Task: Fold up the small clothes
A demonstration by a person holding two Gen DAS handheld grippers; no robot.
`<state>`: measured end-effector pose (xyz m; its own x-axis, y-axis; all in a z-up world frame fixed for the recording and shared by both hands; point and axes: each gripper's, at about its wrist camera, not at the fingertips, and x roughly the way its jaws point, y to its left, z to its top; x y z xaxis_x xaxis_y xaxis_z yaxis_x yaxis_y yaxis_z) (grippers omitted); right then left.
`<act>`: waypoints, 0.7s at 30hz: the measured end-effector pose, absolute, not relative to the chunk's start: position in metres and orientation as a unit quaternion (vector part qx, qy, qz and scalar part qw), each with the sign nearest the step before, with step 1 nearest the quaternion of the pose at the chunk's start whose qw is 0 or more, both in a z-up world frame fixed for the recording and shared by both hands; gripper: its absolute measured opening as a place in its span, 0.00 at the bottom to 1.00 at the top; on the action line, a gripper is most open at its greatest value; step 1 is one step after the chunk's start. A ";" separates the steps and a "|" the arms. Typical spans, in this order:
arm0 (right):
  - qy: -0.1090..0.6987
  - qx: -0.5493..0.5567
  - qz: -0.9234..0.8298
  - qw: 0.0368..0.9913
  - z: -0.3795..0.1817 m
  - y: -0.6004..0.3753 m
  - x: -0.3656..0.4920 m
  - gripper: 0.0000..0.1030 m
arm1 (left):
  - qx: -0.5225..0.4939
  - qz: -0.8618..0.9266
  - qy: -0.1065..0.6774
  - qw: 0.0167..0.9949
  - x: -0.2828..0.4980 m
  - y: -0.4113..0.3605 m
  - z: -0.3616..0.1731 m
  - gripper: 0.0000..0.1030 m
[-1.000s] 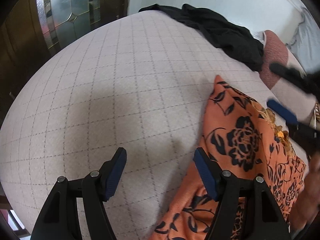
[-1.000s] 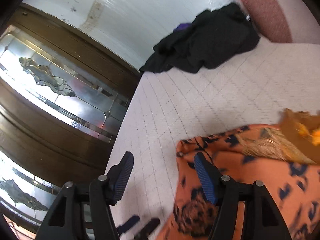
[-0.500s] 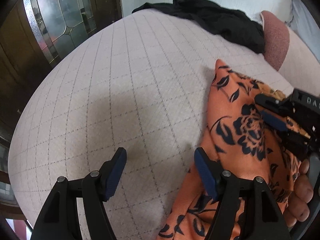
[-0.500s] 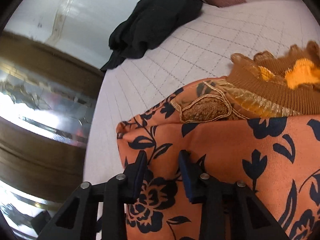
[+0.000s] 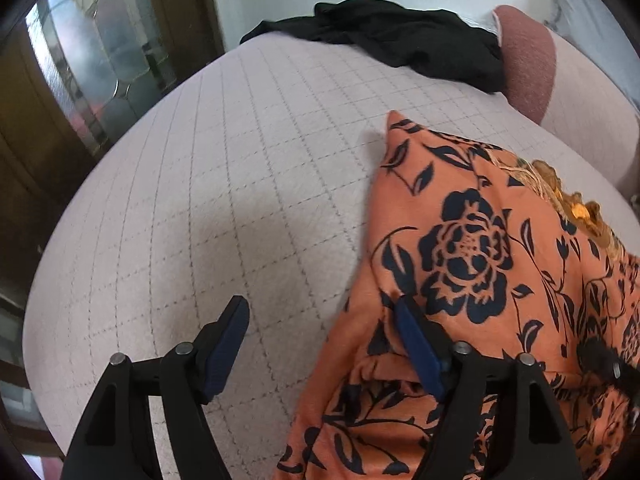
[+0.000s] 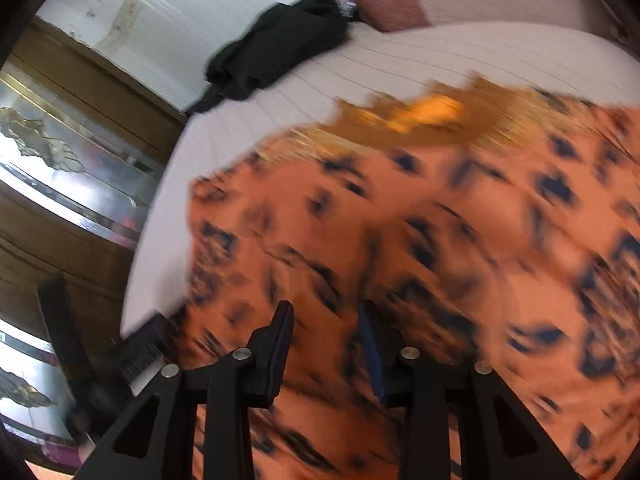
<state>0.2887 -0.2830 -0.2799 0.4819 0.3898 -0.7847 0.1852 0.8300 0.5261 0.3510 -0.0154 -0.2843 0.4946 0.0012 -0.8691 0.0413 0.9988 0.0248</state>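
Note:
An orange garment (image 5: 464,248) with a dark flower print and a brown knit collar (image 5: 560,184) lies on the quilted bed (image 5: 240,160). My left gripper (image 5: 320,308) hangs over the garment's left edge and its jaws are opening. Its left finger is above bare quilt and its right finger rests in a fold of the orange cloth, with nothing pressed between the pads. In the blurred right wrist view my right gripper (image 6: 326,312) is low over the garment (image 6: 440,220). Its jaws stand a narrow gap apart, and no pinched fold shows.
A black garment (image 5: 400,36) is heaped at the bed's far end beside a pink pillow (image 5: 528,60). A dark wooden door with patterned glass (image 5: 100,60) stands past the left edge of the bed. Bare quilt stretches left of the orange garment.
My right gripper narrowed its jaws and swept across the orange garment toward its near part. My left gripper shifted right until its right finger reached the cloth's edge.

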 end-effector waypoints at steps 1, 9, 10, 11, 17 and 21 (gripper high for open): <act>0.501 0.292 0.066 0.812 -0.281 -0.292 0.278 0.35 | 0.018 -0.013 0.503 0.864 0.350 -0.012 -0.284 0.76; 0.465 0.288 0.022 0.837 -0.260 -0.345 0.222 0.35 | 0.031 -0.047 0.453 0.890 0.329 -0.015 -0.266 0.75; 0.458 0.294 0.008 0.839 -0.260 -0.356 0.216 0.35 | 0.038 -0.053 0.446 0.892 0.326 -0.019 -0.263 0.75; 0.453 0.299 -0.005 0.840 -0.261 -0.367 0.211 0.35 | 0.051 -0.061 0.440 0.894 0.324 -0.025 -0.262 0.75; 0.456 0.332 -0.051 0.824 -0.286 -0.419 0.190 0.34 | 0.118 -0.068 0.461 0.877 0.316 -0.048 -0.282 0.76; 0.448 0.331 -0.044 0.829 -0.280 -0.424 0.174 0.36 | 0.111 -0.074 0.451 0.882 0.314 -0.045 -0.274 0.76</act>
<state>0.1744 -0.4241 -0.2796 0.5947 0.2241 -0.7720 0.3694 0.7767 0.5101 0.3136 -0.0448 -0.2739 0.5816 -0.0297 -0.8129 0.2310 0.9642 0.1300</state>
